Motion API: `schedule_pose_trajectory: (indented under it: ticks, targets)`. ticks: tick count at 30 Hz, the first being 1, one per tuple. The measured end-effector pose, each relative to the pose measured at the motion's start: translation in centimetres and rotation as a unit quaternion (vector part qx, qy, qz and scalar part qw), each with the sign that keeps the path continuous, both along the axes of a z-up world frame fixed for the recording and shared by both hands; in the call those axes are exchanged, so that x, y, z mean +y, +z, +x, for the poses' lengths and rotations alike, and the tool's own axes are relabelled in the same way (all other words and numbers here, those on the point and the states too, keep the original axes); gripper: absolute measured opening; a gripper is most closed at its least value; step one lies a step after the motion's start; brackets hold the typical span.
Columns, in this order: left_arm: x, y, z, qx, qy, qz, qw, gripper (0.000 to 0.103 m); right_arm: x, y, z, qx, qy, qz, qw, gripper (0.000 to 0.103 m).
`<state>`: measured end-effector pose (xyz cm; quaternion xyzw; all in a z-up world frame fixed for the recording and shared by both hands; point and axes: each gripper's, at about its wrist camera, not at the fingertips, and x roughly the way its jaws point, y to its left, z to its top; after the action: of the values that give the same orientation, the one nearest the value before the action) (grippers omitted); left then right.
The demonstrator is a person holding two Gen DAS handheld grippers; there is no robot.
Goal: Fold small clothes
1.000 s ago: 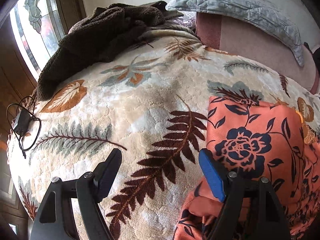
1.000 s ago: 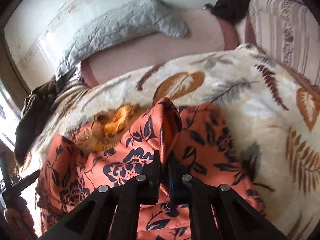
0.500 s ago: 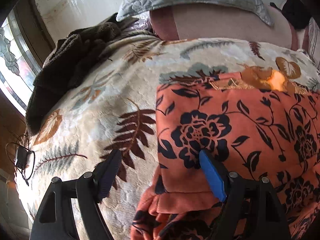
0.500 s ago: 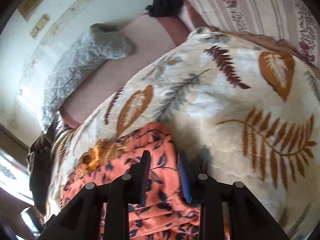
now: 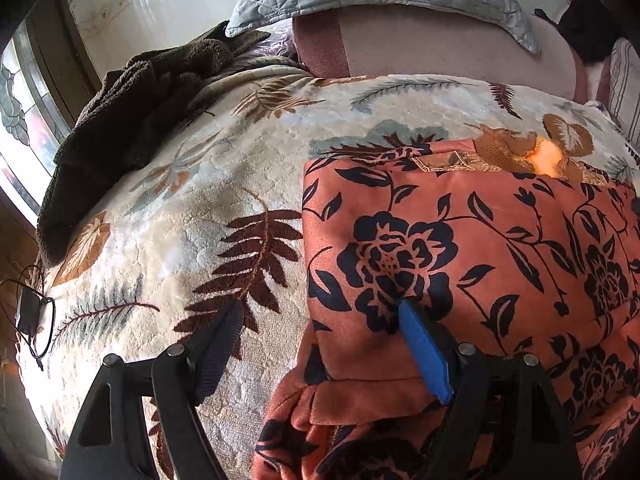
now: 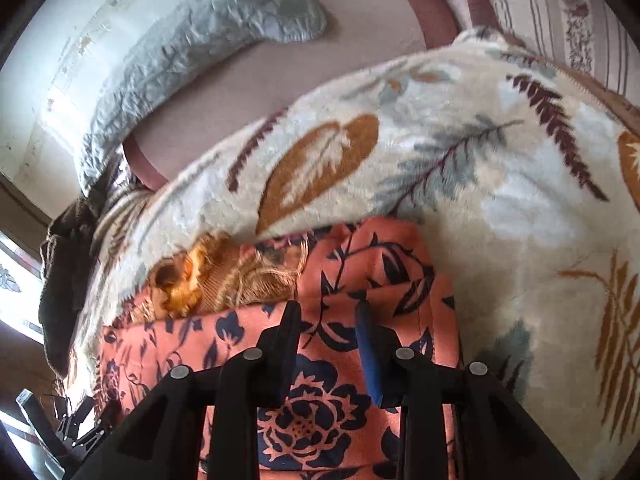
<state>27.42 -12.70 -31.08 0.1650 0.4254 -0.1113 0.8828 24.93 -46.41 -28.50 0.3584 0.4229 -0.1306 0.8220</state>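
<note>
Presently:
Garment: orange flowered cloth (image 5: 460, 248) lies folded on the leaf-print blanket (image 5: 192, 208), near side.
Right gripper (image 6: 328, 332): let go a second ago; jaws part-open, empty above the fold.
Left gripper (image 5: 320, 344): wide, straddling the left edge, gripping nothing.
Meaning: fold laid; next fold pending.

Daylit stained-glass window (image 5: 24, 120) beside a white wall (image 5: 160, 8).

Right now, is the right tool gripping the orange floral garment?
Apart. The right wrist view shows the right tool with both fingers spread above the orange floral garment, flat printed fabric visible in the gap, nothing pinched.
</note>
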Motion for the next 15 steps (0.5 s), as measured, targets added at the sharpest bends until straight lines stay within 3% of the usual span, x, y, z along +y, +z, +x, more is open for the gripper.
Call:
schedule_pose_trajectory:
  ticks: [1, 3, 6, 11, 15]
  targets:
    - [0.0, 0.0, -0.1, -0.002, -0.003, 0.002, 1.0000, 0.080, 0.3, -1.1, 0.6, 0.019, 0.008, 0.007, 1.000, 0.032]
    - [0.0, 0.0, 0.0, -0.004, -0.004, 0.004, 1.0000, 0.080, 0.5, -0.5, 0.7, 0.009, 0.006, -0.009, 1.000, 0.031]
    - [0.0, 0.1, 0.0, -0.005, -0.004, 0.003, 1.0000, 0.080, 1.1, 1.6, -0.2, -0.030, 0.002, -0.011, 0.999, 0.031]
    - [0.0, 0.2, -0.3, -0.012, -0.005, 0.006, 0.9999, 0.080, 4.6, 3.7, -1.0, -0.053, 0.064, -0.029, 0.996, 0.031]
    - [0.0, 0.2, -0.3, -0.013, -0.003, 0.006, 0.9999, 0.080, 7.7, 3.2, -1.1, -0.042, 0.111, -0.018, 0.993, 0.031]
